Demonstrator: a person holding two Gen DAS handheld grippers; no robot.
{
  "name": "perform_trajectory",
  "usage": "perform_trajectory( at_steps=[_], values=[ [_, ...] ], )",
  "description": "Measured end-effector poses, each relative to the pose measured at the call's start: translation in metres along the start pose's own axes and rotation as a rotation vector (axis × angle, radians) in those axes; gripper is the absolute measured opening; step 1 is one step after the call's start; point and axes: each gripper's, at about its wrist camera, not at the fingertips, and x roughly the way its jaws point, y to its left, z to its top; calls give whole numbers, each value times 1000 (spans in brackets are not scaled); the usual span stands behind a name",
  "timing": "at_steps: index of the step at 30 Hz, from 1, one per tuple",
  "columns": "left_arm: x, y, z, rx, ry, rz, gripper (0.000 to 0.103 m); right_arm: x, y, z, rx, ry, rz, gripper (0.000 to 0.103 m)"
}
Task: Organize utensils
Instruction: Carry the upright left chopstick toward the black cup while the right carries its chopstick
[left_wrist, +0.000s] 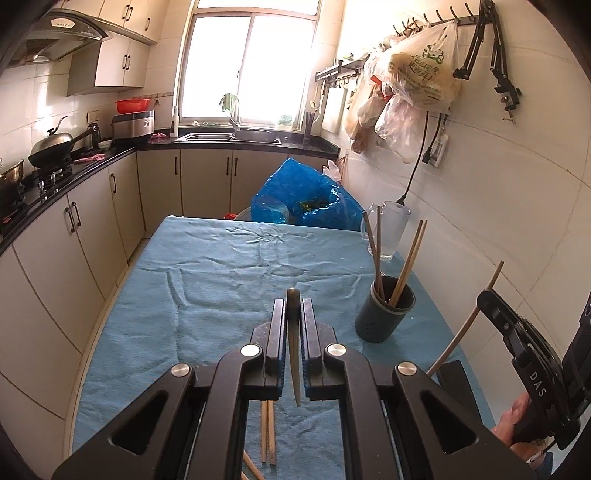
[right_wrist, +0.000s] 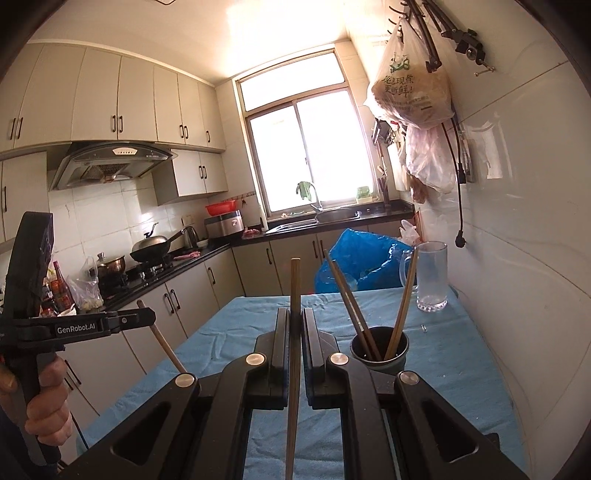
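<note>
Both grippers are pinching one chopstick each: the left gripper (left_wrist: 293, 317) a dark chopstick (left_wrist: 294, 354), the right gripper (right_wrist: 294, 325) a pale chopstick (right_wrist: 294, 354). Next, I judge, each needs dropping into the holder (left_wrist: 384, 310) at the worktop's (left_wrist: 221, 280) right side.

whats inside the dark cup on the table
The dark cup holds four chopsticks, standing upright and leaning apart in two pairs. Their lower ends and the cup's bottom are hidden by its wall, so anything else lying inside cannot be seen.
</note>
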Motion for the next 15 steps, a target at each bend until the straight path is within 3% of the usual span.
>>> perform_trajectory(
  at_steps=[15],
  values=[
    [5, -42, 27, 66, 28, -83, 7, 2, -36, 36, 21, -36, -38, 7]
  ],
)
